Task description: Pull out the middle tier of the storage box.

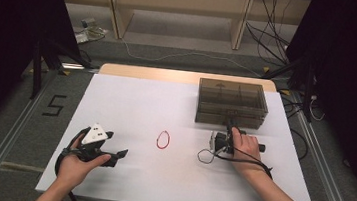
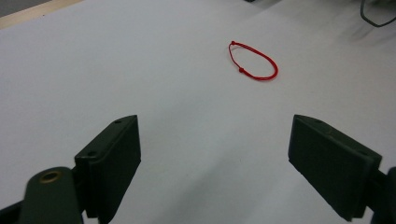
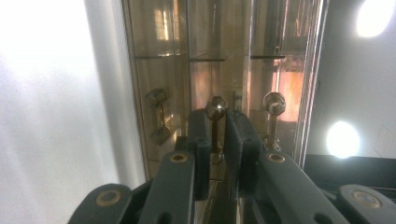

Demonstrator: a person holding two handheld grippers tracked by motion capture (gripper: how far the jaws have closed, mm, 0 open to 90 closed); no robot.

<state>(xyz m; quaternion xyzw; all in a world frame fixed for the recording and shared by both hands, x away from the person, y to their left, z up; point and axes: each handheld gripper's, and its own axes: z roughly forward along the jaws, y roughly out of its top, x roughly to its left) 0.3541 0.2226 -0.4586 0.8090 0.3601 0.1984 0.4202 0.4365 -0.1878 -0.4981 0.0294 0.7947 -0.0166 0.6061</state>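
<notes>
Jaws of our right gripper (image 3: 217, 140) pinch a drawer knob (image 3: 216, 108) on the smoky box (image 1: 232, 103); our left gripper (image 2: 215, 161) gapes wide, short of the red bracelet (image 2: 254, 60).

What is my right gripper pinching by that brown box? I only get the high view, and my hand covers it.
Observer: The right gripper view shows the right gripper shut on the thin stem of a small round knob on the front of the box.
Operator: Is my other one holding anything?
Observer: No. In the left gripper view the left gripper is wide open with nothing between its jaws. The red string loop lies ahead of it on the white table.
</notes>
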